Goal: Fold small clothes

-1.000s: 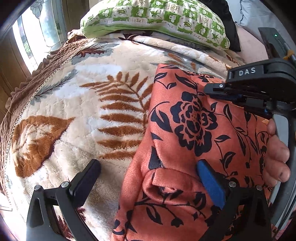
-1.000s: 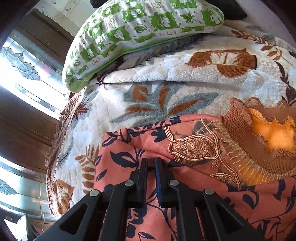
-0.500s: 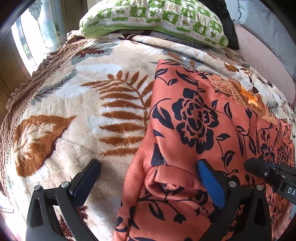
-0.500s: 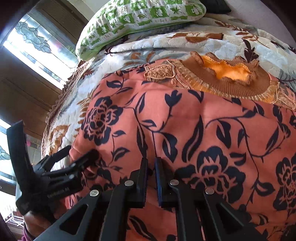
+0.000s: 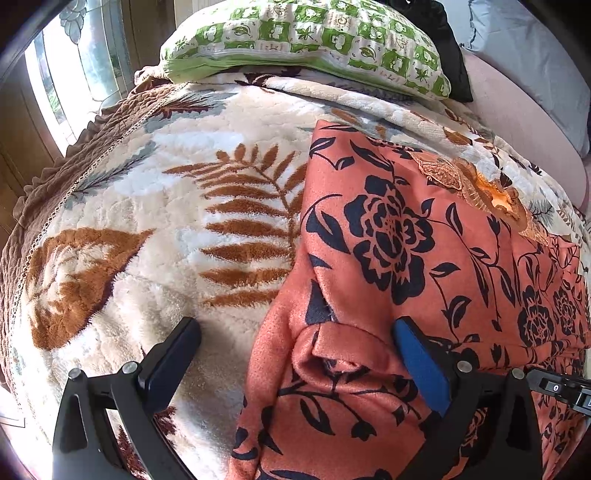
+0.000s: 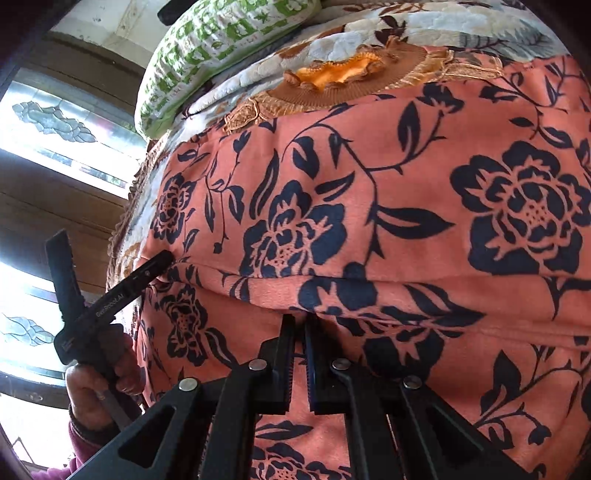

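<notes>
1. Here, a coral garment printed with dark navy roses lies spread on a cream fleece blanket with rust fern leaves; in the left wrist view it fills the frame from 12 o'clock round to 6 o'clock.
2. The left gripper has its tongs wide apart: the black finger at 7 o'clock rests over bare blanket, and the blue-padded finger at 5 o'clock sits on the cloth.
3. A folded, bunched edge of the garment rises between those two fingers, nearer the blue one; nothing is pinched.
4. In the right wrist view the right gripper at 6 o'clock has its tongs drawn almost together, pinching a fold of the garment just below a horizontal crease.
5. The garment's brown ribbed collar with orange lining lies toward 12 o'clock in that view, touching the blanket.
6. A green-and-white patterned pillow rests at 12 o'clock on the far edge of the blanket.
7. At 8 o'clock in the right wrist view the person's left hand grips the handle of the other tool, whose tip meets the garment's side edge.
8. Frosted window panes show at 9 to 10 o'clock.
</notes>
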